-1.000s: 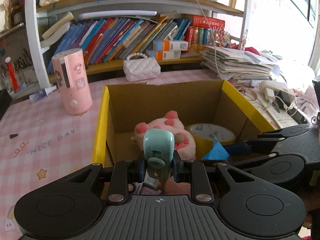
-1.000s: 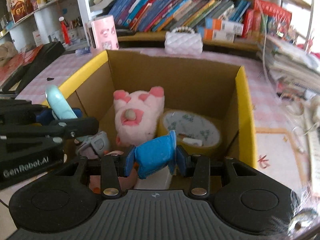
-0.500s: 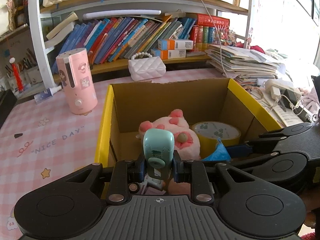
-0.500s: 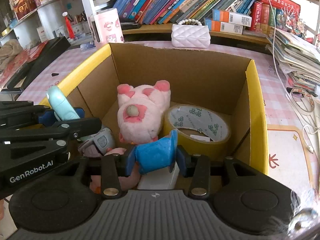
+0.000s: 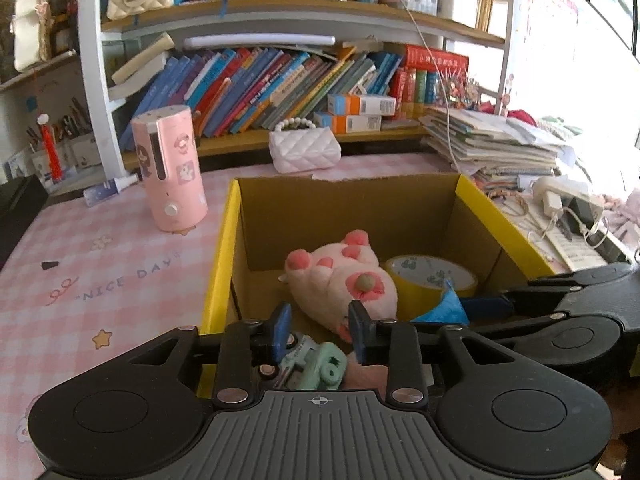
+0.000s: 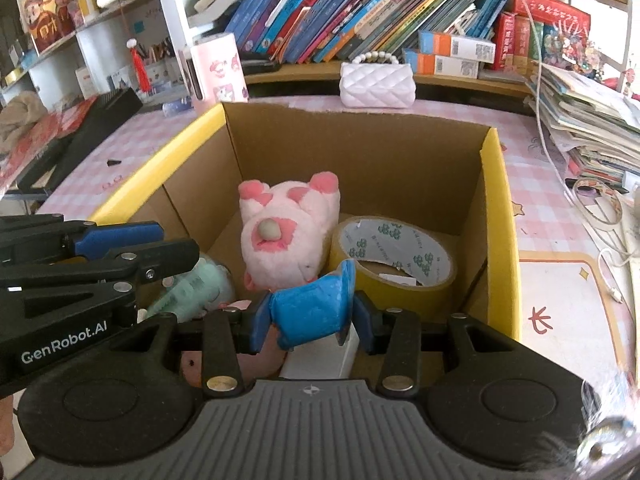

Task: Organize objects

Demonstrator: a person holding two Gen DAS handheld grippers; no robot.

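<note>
Our left gripper [image 5: 320,326] has just spread, dropping the mint-green toy [image 5: 320,366] into the cardboard box [image 5: 224,264]; our right gripper [image 6: 310,320] still pinches the blue piece [image 6: 314,308].

The cardboard box [image 6: 360,160] was plain brown inside with bright yellow flaps. In it lay a plush toy [image 6: 288,232], pale pink with deeper pink paws and a grey-beige tail, beside a yellow tape roll [image 6: 394,258] whose white inner face carried small green prints. A mint-green gadget [image 5: 320,364] lay in the near corner. The blue object [image 6: 312,304] was a strong sky blue (as were the jaw pads). The table [image 5: 100,272] wore a pink-and-white check cloth with a yellow star and grey lettering. The pink cylinder [image 5: 170,168] bore cartoon stickers; the quilted purse [image 5: 304,148] was white.
</note>
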